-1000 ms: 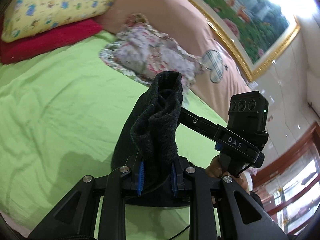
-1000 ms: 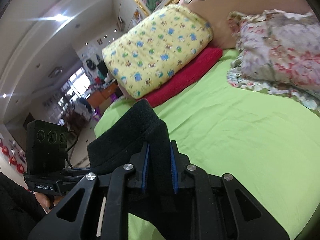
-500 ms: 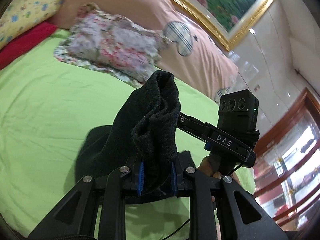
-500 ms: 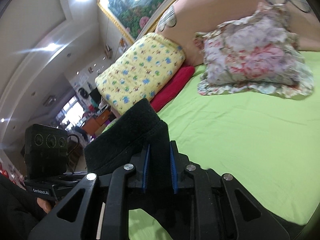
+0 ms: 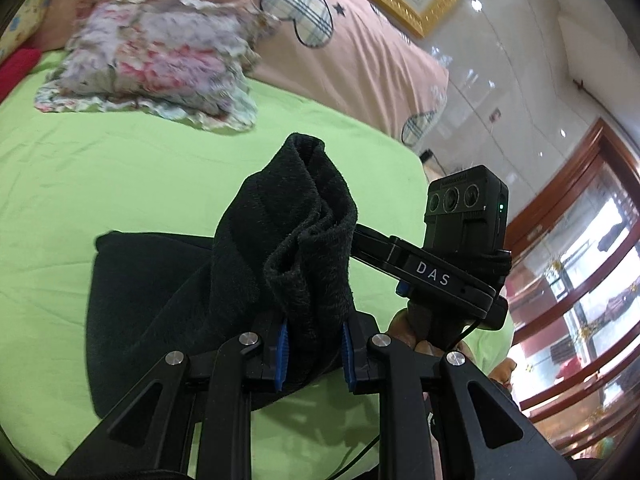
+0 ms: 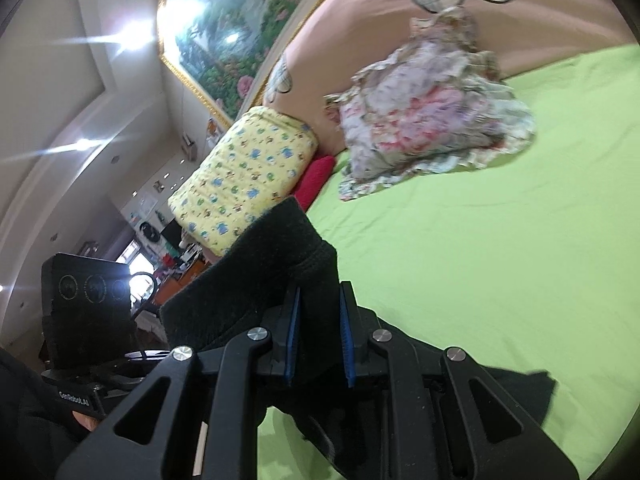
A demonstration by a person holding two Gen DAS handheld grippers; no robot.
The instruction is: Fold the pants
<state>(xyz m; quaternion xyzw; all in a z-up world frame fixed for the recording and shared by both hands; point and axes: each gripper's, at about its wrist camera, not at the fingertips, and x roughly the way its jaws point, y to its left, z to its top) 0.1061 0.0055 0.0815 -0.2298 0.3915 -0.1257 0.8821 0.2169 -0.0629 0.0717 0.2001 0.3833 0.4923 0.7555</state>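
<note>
The black pants [image 5: 168,304] hang partly lifted over the green bed sheet [image 5: 120,176]. My left gripper [image 5: 314,356] is shut on a bunched edge of the pants that sticks up between its blue pads. My right gripper [image 6: 318,350] is shut on another edge of the pants [image 6: 276,272], held above the sheet [image 6: 480,260]. In the left wrist view the rest of the fabric lies on the bed to the lower left. The other hand-held gripper [image 5: 448,268] shows to the right there, and it shows at the lower left in the right wrist view [image 6: 84,312].
A floral cushion [image 5: 160,64] lies at the head of the bed against a pink headboard [image 5: 360,40]. A yellow patterned pillow [image 6: 244,176] rests on a red one [image 6: 316,172]. A framed painting [image 6: 232,40] hangs above. Wooden glass doors [image 5: 580,272] stand right of the bed.
Both grippers have swung with the pants still held; the cushion and pillows slid across both views. More black fabric now lies on the sheet in the left wrist view.
</note>
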